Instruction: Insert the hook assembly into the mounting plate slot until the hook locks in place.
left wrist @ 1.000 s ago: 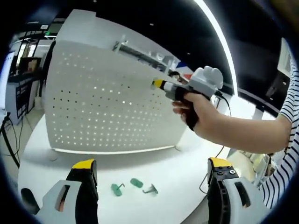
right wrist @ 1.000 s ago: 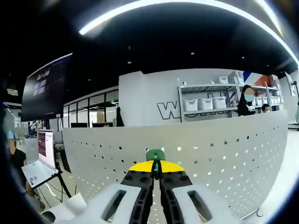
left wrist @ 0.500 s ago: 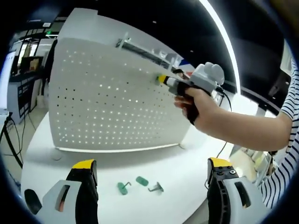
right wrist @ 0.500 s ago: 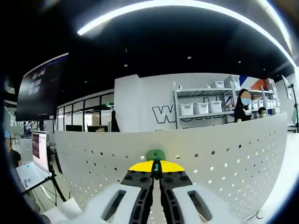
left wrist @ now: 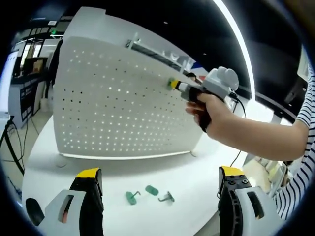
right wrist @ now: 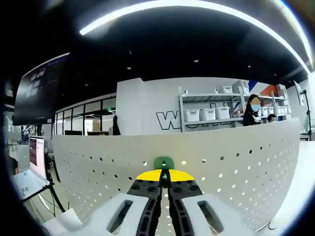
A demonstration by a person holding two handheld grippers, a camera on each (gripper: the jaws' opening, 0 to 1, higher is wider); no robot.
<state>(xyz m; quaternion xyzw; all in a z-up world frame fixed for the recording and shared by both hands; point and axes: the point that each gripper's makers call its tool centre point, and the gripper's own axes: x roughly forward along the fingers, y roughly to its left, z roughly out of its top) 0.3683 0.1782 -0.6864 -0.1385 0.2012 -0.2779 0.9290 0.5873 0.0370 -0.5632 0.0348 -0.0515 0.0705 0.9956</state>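
The white pegboard (left wrist: 120,98) stands upright on the white table (left wrist: 197,182), rows of small holes across its face; in the right gripper view it spans the lower half of the picture (right wrist: 236,167).

The right gripper (right wrist: 164,178), held in a person's hand (left wrist: 209,110), is at the board's upper edge, toward 2 o'clock in the left gripper view (left wrist: 183,88). Its jaws are closed down to a thin gap on the green hook (right wrist: 163,163), which sits at or just beside the board face. Whether its prongs have entered a hole cannot be told.

The left gripper (left wrist: 160,184) hangs low over the table, jaws spread wide, holding nothing.

Three spare hooks lie on the table between those jaws, at 6 o'clock: two green (left wrist: 131,197) (left wrist: 151,190) and one grey (left wrist: 167,197).

Judgement: the step in hand is seating the hook. To do it well, keep the hook square to the board, line its prongs with a pair of holes, press straight in, then ease downward until it catches. A tilted entry could jam or skid off the face. Release only once it holds on its own.
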